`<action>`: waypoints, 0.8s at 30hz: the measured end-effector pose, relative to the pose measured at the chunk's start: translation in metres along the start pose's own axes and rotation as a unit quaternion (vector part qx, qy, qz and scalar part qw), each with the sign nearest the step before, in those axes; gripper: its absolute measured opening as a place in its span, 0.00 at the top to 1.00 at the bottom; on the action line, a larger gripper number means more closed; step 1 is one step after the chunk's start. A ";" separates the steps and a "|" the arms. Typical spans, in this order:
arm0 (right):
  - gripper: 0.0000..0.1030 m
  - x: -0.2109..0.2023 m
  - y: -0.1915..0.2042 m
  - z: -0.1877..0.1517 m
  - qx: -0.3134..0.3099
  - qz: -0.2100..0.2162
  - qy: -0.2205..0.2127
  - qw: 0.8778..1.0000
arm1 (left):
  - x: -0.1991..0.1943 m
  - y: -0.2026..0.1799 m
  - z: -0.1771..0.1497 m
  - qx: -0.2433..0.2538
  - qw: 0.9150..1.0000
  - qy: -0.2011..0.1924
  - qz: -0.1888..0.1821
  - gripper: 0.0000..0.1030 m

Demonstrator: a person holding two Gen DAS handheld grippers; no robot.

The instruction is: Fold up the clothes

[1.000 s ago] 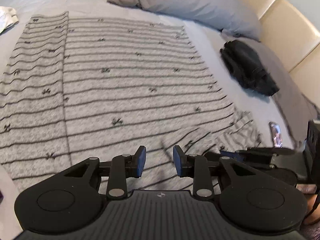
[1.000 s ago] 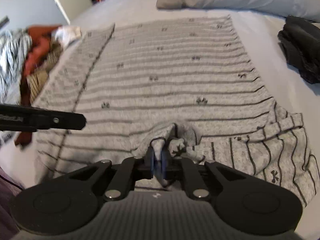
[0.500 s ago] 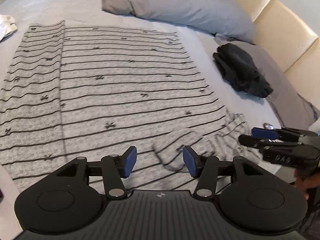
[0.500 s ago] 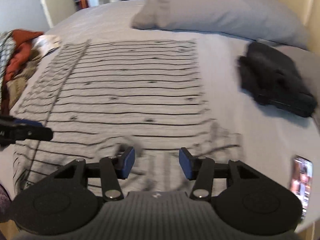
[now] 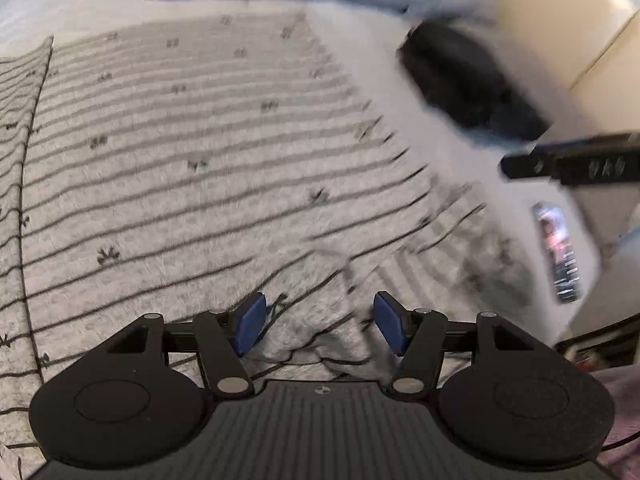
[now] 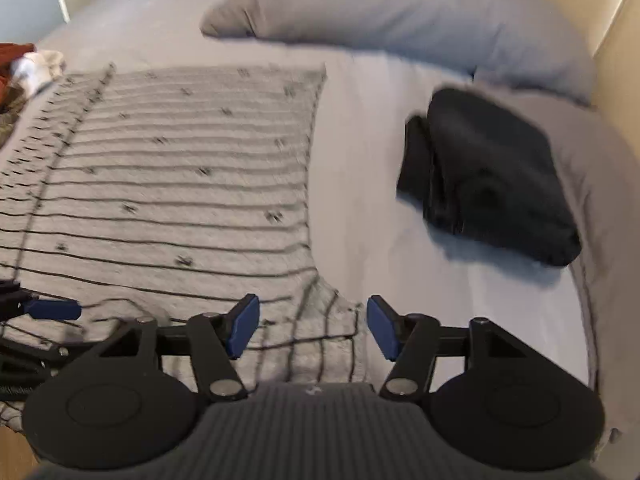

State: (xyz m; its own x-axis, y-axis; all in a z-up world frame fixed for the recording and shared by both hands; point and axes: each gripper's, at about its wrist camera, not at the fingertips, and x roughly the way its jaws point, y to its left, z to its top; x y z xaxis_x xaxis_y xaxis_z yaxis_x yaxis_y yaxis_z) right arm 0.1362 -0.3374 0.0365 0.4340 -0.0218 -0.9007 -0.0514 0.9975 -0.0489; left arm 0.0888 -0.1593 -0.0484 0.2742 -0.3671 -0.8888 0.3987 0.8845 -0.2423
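A grey knit garment with thin dark stripes and small bow marks lies spread flat on the bed; it also shows in the right wrist view. Its near right corner is rumpled, with a sleeve bunched beside it. My left gripper is open just above the rumpled hem fold. My right gripper is open over the sleeve area at the garment's near right corner. Its arm shows at the right of the left wrist view. Both views are motion-blurred.
A folded black garment lies on the sheet to the right, also in the left wrist view. A grey pillow lies at the back. A phone lies near the bed's right edge. A clothes pile sits far left. A cream headboard is on the right.
The right gripper has let go of the bunched fabric, opened, and swung right toward the sleeve corner. The left gripper has opened wider and moved closer to the rumpled hem.
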 end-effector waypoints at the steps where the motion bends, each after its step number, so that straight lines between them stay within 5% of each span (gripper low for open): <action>1: 0.49 0.007 -0.005 0.002 0.004 0.002 0.004 1.000 | 0.006 0.000 -0.001 0.001 1.000 0.006 0.003 0.64; 3: 0.50 0.021 -0.014 0.005 0.011 0.007 0.011 1.000 | 0.010 0.004 -0.006 -0.004 1.000 0.005 -0.006 0.84; 5: 0.50 0.031 -0.020 0.005 0.019 0.015 0.020 1.000 | 0.004 0.010 -0.008 -0.020 0.999 -0.011 -0.024 0.91; 11: 0.50 0.053 -0.017 -0.007 0.034 0.038 0.063 0.997 | -0.062 0.031 -0.031 -0.036 0.986 -0.140 -0.080 0.93; 14: 0.50 0.062 -0.012 -0.017 0.026 0.030 0.083 0.996 | -0.089 0.042 -0.042 -0.043 0.982 -0.167 -0.082 0.93; 24: 0.50 0.077 0.011 -0.033 0.004 0.036 0.125 0.991 | -0.068 0.084 -0.107 -0.085 0.996 -0.003 -0.020 0.90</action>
State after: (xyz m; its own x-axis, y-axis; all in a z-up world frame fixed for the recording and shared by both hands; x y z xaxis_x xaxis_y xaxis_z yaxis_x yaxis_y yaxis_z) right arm 0.1388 -0.3307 -0.0476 0.1920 0.0336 -0.9808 -0.0660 0.9976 0.0213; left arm 0.0101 -0.0295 -0.0503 0.2664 -0.4048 -0.8747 0.2559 0.9047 -0.3407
